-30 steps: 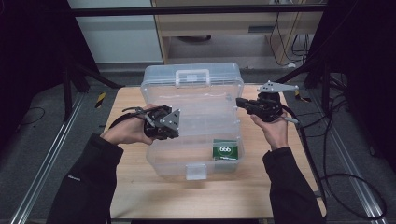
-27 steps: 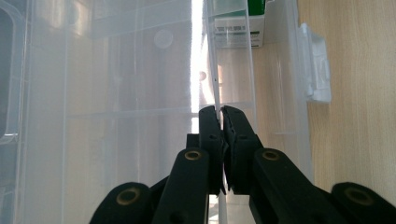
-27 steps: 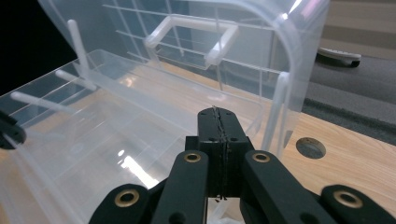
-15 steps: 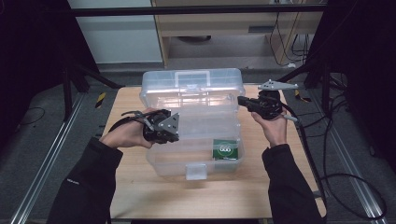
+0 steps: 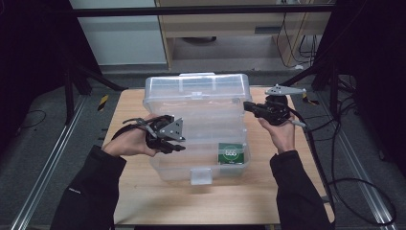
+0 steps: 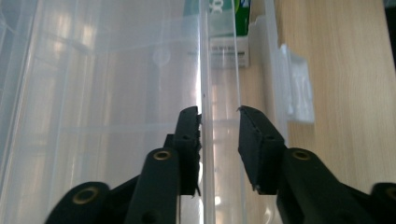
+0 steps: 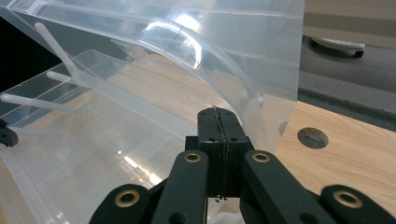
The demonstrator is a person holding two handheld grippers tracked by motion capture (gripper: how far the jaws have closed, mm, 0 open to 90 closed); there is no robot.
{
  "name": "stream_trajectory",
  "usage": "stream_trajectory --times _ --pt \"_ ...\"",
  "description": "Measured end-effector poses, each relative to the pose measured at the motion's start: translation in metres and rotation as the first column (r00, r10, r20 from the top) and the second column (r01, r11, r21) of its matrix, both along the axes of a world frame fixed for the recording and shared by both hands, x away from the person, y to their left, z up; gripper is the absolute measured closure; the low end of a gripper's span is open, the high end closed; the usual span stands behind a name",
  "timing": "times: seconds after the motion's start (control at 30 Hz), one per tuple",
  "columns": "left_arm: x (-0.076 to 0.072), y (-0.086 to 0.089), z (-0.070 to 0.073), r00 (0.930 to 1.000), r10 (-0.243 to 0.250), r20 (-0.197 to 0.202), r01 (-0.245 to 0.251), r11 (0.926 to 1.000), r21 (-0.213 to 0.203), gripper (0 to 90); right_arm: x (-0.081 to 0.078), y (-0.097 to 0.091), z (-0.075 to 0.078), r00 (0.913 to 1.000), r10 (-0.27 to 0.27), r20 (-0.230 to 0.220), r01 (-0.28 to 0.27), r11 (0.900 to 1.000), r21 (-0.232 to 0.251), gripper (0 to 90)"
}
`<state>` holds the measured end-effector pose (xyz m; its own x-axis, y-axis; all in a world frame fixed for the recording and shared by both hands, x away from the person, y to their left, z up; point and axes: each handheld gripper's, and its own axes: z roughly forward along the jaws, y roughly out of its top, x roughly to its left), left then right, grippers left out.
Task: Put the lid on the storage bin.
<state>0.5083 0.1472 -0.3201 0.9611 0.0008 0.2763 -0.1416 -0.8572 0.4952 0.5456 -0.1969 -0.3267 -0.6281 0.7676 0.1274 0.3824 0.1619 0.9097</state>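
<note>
1. The clear plastic box (image 5: 198,139) sat on the wooden table (image 5: 143,201), lid (image 5: 196,91) raised behind it.
2. The left gripper (image 5: 168,141) was at the box's left wall, held by the left hand (image 5: 131,143).
3. In the left gripper view, the left gripper (image 6: 219,126) had its jaws apart, straddling the thin clear wall (image 6: 204,70) of the box. The jaws had just been opening. One pad sat against the wall or just beside it; the other stood off it. No squeeze on the wall.
4. Ahead of those jaws, at the far end of the box: a green packet (image 6: 233,16).
5. In the high view the green packet (image 5: 231,153) lay in the box's front right corner, well apart from the left gripper and nearer the person than the right gripper.
6. The right gripper (image 5: 251,108) was at the box's right side, up by the lid edge, held by the right hand (image 5: 282,134).
7. In the right gripper view, the right gripper (image 7: 219,116) had its jaws fully closed, pads pressed together, nothing seen between them. The tips were right at the curved lid (image 7: 196,42) edge; actual contact couldn't be told.
8. A white latch (image 5: 200,176) sat on the box front, toward the person from both grippers.
</note>
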Motion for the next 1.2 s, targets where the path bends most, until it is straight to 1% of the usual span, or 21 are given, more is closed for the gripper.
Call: stream_trajectory --times 0.13,0.2,0.23,0.27,0.33,0.37,0.4,0.47,0.5,0.57,0.63,0.67,0.7,0.8,0.87,0.97,1.03,1.07,1.13,1.17,1.2 --pt "0.0 0.002 0.0 0.9999 0.011 -0.005 -0.012 0.9966 -0.082 64.8 -0.001 0.0 0.0 1.0 0.006 0.0 -0.006 1.0 0.002 90.0" --pt "0.0 0.005 0.0 0.9994 0.027 -0.023 -0.03 0.9886 -0.147 63.5 -0.001 0.0 0.0 1.0 0.007 0.001 -0.007 1.0 0.006 90.0" --pt "0.0 0.007 0.0 0.9988 0.035 -0.035 -0.041 0.9818 -0.185 62.6 -0.002 0.0 0.0 1.0 0.008 0.003 -0.008 1.0 0.004 90.0" --pt "0.0 0.009 0.0 0.9978 0.048 -0.045 -0.057 0.9729 -0.224 61.8 -0.002 0.0 0.0 1.0 0.009 0.004 -0.009 1.0 0.002 90.0" --pt "0.001 0.013 0.0 0.996 0.08 -0.038 -0.088 0.9553 -0.282 59.8 -0.002 0.0 0.0 0.9999 0.011 0.004 -0.011 0.9999 0.001 90.0" --pt "0.001 0.015 0.0 0.9942 0.097 -0.046 -0.106 0.9454 -0.308 59.6 -0.002 0.0 0.0 0.9999 0.011 0.003 -0.011 0.9999 0.002 90.0" --pt "0.002 0.017 -0.001 0.9915 0.114 -0.062 -0.128 0.9332 -0.336 58.9 -0.002 0.0 0.0 0.9999 0.011 0.003 -0.011 0.9999 0.003 90.0" --pt "0.003 0.021 -0.002 0.988 0.132 -0.08 -0.152 0.9123 -0.38 57.1 -0.002 0.0 0.0 0.9999 0.011 0.003 -0.011 0.9999 0.005 90.0" --pt "0.003 0.023 -0.003 0.9842 0.148 -0.097 -0.175 0.8958 -0.408 57.1 -0.002 0.0 0.0 0.9999 0.01 0.005 -0.01 0.9999 0.004 90.0" --pt "0.003 0.027 -0.004 0.9785 0.166 -0.122 -0.204 0.8703 -0.448 57.4 -0.002 0.0 0.0 0.9999 0.01 0.004 -0.01 0.9999 0.004 90.0" --pt "0.002 0.03 -0.006 0.9701 0.194 -0.146 -0.241 0.8444 -0.479 56.7 -0.002 0.0 0.0 0.9999 0.01 0.004 -0.01 0.9999 0.004 90.0" --pt "0.002 0.032 -0.007 0.9675 0.201 -0.153 -0.251 0.8342 -0.491 56.8 -0.002 0.0 0.0 0.9999 0.009 0.005 -0.009 1.0 0.004 90.0" --pt "0.002 0.034 -0.008 0.9664 0.203 -0.157 -0.256 0.8248 -0.504 56.6 -0.002 0.0 0.001 0.9999 0.008 0.006 -0.008 1.0 0.005 90.0" --pt "0.0 0.038 -0.012 0.9658 0.182 -0.185 -0.255 0.7965 -0.548 55.9 -0.002 0.0 0.001 0.9999 0.012 0.005 -0.012 0.9999 0.005 90.0" --pt "-0.001 0.042 -0.013 0.9668 0.182 -0.18 -0.253 0.7757 -0.578 55.3 -0.002 -0.001 0.001 0.9999 0.01 0.008 -0.01 1.0 0.001 90.0" --pt "-0.003 0.048 -0.014 0.966 0.175 -0.19 -0.257 0.7345 -0.628 54.9 -0.002 -0.001 0.001 0.9999 0.01 0.011 -0.01 0.9999 0.002 90.0" --pt "-0.004 0.052 -0.014 0.961 0.181 -0.209 -0.275 0.6981 -0.661 55.1 -0.003 -0.001 0.001 0.9999 0.01 0.011 -0.01 0.9999 0.0 90.0" --pt "-0.004 0.055 -0.014 0.9586 0.192 -0.211 -0.284 0.6836 -0.672 55.2 -0.003 -0.001 0.001 0.9999 0.011 0.011 -0.011 0.9999 0.001 90.0" --pt "-0.004 0.061 -0.014 0.9512 0.216 -0.22 -0.308 0.6611 -0.684 57.5 -0.003 -0.001 0.001 0.9999 0.009 0.012 -0.009 1.0 0.001 90.0" --pt "-0.005 0.065 -0.014 0.9457 0.231 -0.229 -0.325 0.6457 -0.691 59.6 -0.003 -0.001 0.0 0.9999 0.012 0.01 -0.012 0.9999 0.004 90.0" --pt "-0.005 0.068 -0.015 0.9395 0.25 -0.235 -0.342 0.6334 -0.694 61.2 -0.003 -0.001 0.0 0.9999 0.011 0.008 -0.011 0.9999 0.004 90.0"
